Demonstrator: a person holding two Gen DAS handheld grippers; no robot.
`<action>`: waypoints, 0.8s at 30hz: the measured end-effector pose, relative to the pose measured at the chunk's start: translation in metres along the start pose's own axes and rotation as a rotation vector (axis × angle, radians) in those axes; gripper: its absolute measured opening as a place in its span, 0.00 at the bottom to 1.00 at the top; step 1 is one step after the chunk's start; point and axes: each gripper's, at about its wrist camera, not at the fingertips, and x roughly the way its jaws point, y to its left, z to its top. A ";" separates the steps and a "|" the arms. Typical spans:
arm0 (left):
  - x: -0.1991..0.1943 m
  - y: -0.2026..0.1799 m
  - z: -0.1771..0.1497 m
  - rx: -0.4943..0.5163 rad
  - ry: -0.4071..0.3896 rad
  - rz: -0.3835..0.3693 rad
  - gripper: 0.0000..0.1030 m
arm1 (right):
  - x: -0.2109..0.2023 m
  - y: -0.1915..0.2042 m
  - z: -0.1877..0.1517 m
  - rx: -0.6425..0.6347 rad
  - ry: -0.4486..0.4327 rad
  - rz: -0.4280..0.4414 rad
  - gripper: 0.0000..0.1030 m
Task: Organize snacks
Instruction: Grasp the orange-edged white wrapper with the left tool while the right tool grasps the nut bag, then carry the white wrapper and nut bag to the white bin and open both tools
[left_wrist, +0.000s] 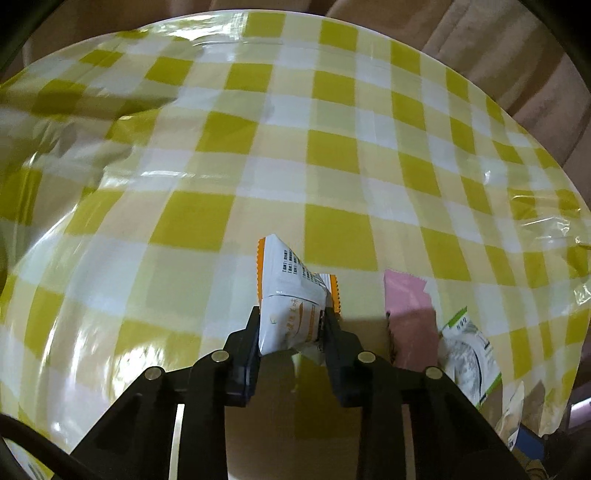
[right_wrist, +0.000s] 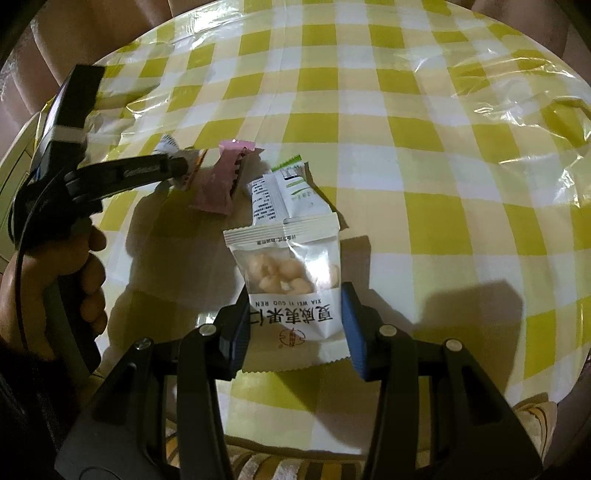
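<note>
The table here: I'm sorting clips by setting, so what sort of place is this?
Probably a home living or dining room: a table under a checked plastic cloth, a sofa-like seat behind it, and small snack packets lying loose.

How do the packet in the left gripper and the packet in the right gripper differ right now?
The orange-edged packet is opaque white with orange trim; the nut packet has a clear window showing pale nuts. The orange-edged packet is pinched narrow and creased in the left gripper; the nut packet sits wide and flat in the right gripper. Both are small sealed snacks, each gripped by its lower end.
</note>
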 end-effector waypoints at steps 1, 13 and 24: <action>-0.003 0.002 -0.003 -0.011 0.001 0.002 0.30 | -0.001 -0.001 -0.001 0.003 0.000 0.001 0.47; -0.066 0.016 -0.044 -0.108 -0.071 -0.018 0.30 | -0.022 -0.007 -0.014 0.000 -0.020 -0.025 0.46; -0.116 -0.029 -0.086 -0.066 -0.112 -0.117 0.30 | -0.049 -0.029 -0.031 0.028 -0.043 -0.055 0.46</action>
